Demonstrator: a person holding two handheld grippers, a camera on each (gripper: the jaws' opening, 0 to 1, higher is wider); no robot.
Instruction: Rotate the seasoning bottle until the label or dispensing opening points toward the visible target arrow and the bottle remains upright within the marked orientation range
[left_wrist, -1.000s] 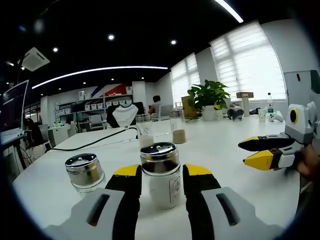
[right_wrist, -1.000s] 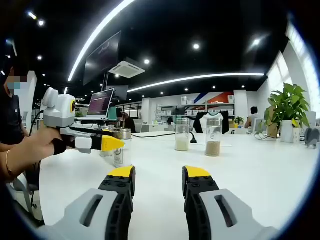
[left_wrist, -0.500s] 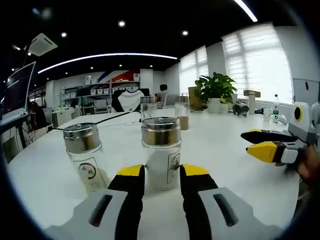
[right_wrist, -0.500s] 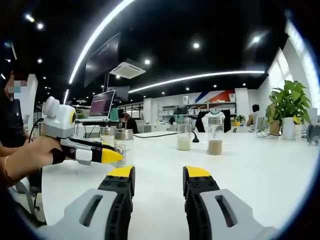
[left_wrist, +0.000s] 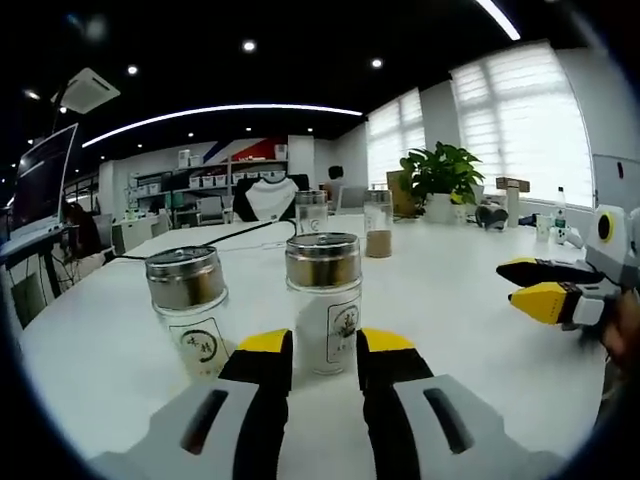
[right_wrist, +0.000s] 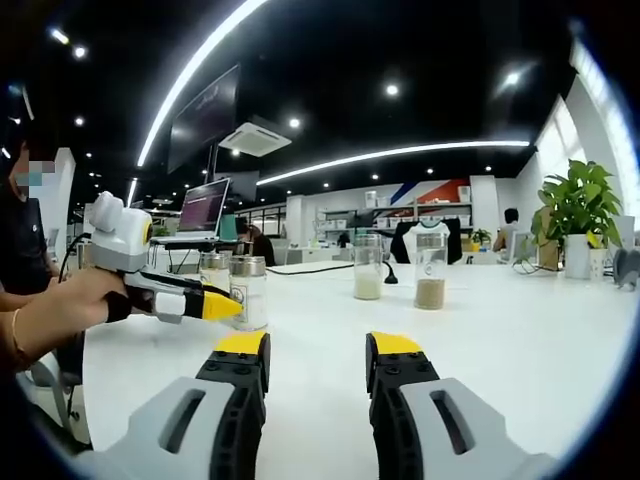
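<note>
In the left gripper view, the left gripper (left_wrist: 325, 350) has its yellow-tipped black jaws parted at 6 o'clock, and the clear glass seasoning bottle with a ribbed metal cap and white contents (left_wrist: 324, 302) stands upright on the white table (left_wrist: 450, 310) just beyond the tips, centred on the gap. The bottle's base sits between the tips, but I cannot tell whether the pads touch the glass. A small printed label faces the camera. At 9 o'clock of it, near but apart, stands a second clear glass bottle with a metal cap and a round printed label (left_wrist: 190, 308), also upright. Farther back toward 12 o'clock stand a tall glass jar holding white powder (left_wrist: 311, 213) and a tall glass jar holding brown powder (left_wrist: 378, 224). A green potted plant (left_wrist: 441, 181) sits at 1 o'clock. The right gripper (left_wrist: 520, 286) enters at 3 o'clock, its jaws slightly apart.

In the right gripper view, the right gripper's jaws stand open over bare table, and a person's hand (right_wrist: 62, 312) holds the left gripper at 9 o'clock beside the bottles.
</note>
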